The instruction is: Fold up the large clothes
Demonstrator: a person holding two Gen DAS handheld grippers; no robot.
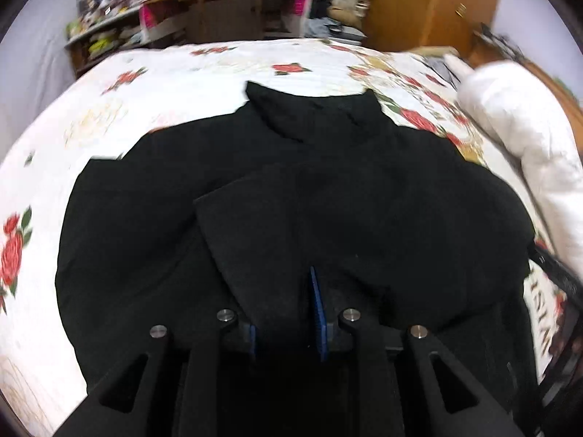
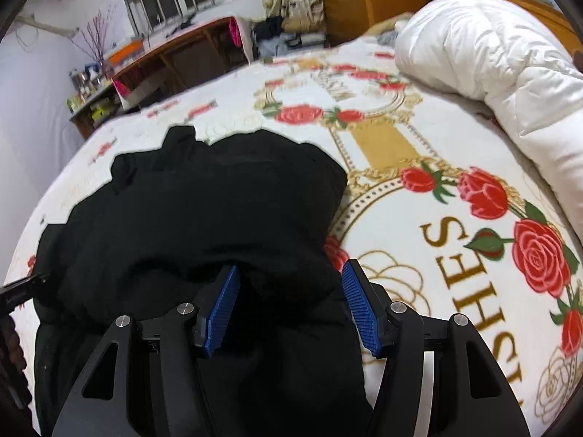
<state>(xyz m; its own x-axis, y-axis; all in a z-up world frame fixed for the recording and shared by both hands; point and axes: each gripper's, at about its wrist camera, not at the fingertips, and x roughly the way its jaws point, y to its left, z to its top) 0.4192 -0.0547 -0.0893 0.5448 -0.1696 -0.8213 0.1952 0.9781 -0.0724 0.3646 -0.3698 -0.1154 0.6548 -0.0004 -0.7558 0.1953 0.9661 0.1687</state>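
Observation:
A large black garment (image 1: pixel 328 189) lies spread on the rose-print blanket (image 1: pixel 91 116), collar at the far side. A folded flap of it (image 1: pixel 247 240) runs down into my left gripper (image 1: pixel 282 302). The jaws stand narrow, and black cloth fills the gap between the blue pads (image 1: pixel 317 313). In the right wrist view the same black garment (image 2: pixel 204 204) is bunched in front of my right gripper (image 2: pixel 291 267). That gripper is open. Its pads (image 2: pixel 222 306) straddle the garment's near right edge without pressing on it.
A rolled white duvet (image 2: pixel 492 58) lies along the bed's right side. Beyond the bed stand a wooden desk (image 1: pixel 226 3), a cluttered shelf (image 1: pixel 98 40) and a wooden wardrobe (image 1: pixel 433 3). Bare blanket (image 2: pixel 455 247) shows to the right of the garment.

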